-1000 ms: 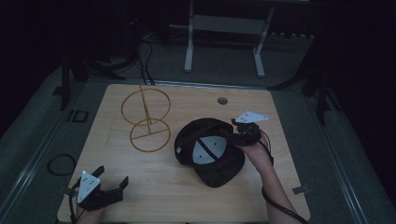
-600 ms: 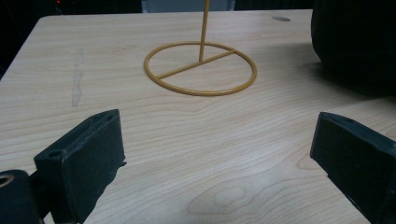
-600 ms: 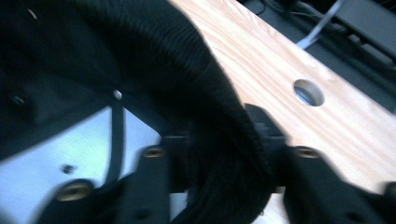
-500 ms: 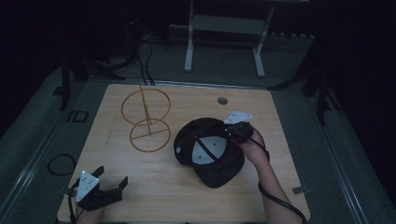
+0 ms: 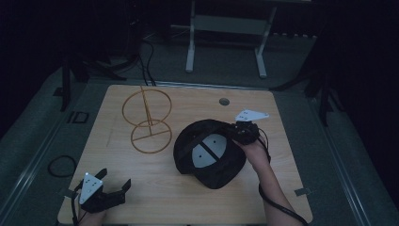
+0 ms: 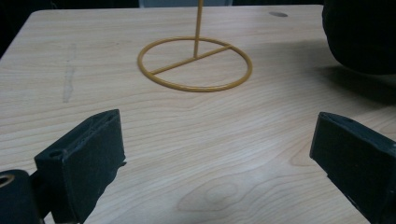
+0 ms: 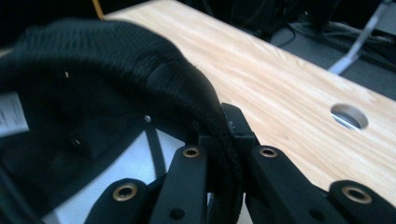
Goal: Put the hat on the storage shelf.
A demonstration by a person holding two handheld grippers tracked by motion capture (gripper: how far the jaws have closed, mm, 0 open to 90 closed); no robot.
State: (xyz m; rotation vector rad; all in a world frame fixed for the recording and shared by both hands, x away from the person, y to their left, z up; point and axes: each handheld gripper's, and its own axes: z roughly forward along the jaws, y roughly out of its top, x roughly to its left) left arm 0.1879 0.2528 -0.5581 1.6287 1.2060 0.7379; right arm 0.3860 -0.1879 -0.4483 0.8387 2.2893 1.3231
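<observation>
No legible text, brand, number or sign is found on anything before me; the one candidate is a white tag (image 7: 10, 114) at the left edge of my right gripper view, inside the black cap (image 7: 116, 84), its faint print too blurred to read.

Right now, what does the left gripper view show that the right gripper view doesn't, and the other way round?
Left gripper view: the left gripper open above bare wood, and the yellow wire stand's ring base. Right gripper view: the right gripper shut on the black cap's rim, the cap's pale lining, and a round table hole. Both: the cap and the wooden table.
</observation>
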